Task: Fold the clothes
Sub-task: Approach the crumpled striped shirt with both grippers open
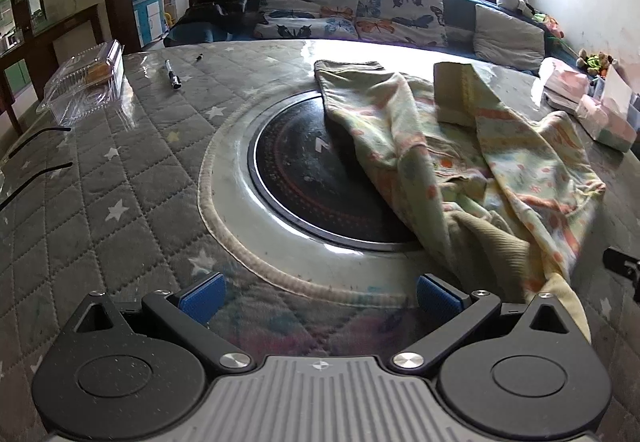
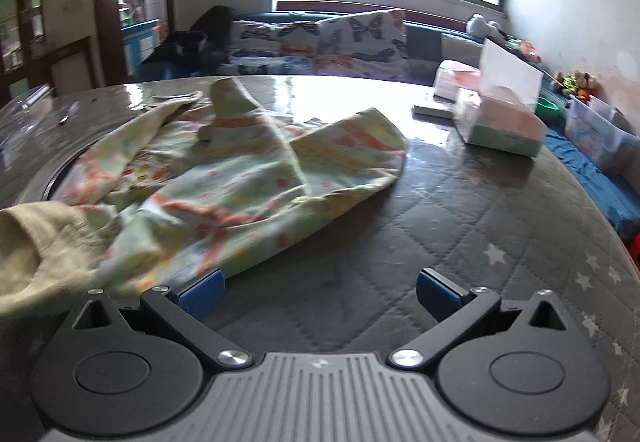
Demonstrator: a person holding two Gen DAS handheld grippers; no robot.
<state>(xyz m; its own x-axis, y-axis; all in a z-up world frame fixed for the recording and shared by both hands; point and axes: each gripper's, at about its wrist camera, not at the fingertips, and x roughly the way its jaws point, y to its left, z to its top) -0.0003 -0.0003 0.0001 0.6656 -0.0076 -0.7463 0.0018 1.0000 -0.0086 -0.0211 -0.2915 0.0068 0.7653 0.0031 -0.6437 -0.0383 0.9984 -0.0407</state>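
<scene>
**Garment lies rumpled on the tabletop, both tools open beside it**

Garment (image 1: pixel 480 162), a pale printed piece with orange and green motifs and ribbed beige cuffs, lies loose and crumpled on the quilted, star-patterned tabletop (image 1: pixel 100 202). Part of it drapes over the dark round hob (image 1: pixel 312 178) set into the middle; one sleeve-like part runs toward the far edge, and another is turned back on itself. No neat fold shows anywhere in it.

The left tool (image 1: pixel 318 296) hovers low over the tabletop with its blue pads spread wide and nothing between them; the garment's ribbed edge sits just to its right. The right tool (image 2: pixel 318 294) is likewise wide open and holds nothing, its left pad just beside the hem of the cloth.

Judging by this, the work is at the spreading-out stage: the next move calls for each tool to pinch an edge and draw the cloth flat before any fold can be made.

As to containers, a clear plastic clamshell box (image 1: pixel 84 86) stands at the far left, with what may be a yellowish item inside, though the view is too poor to be sure. A clear tissue box (image 2: pixel 500 118) near the right edge holds pale pink tissue.
</scene>
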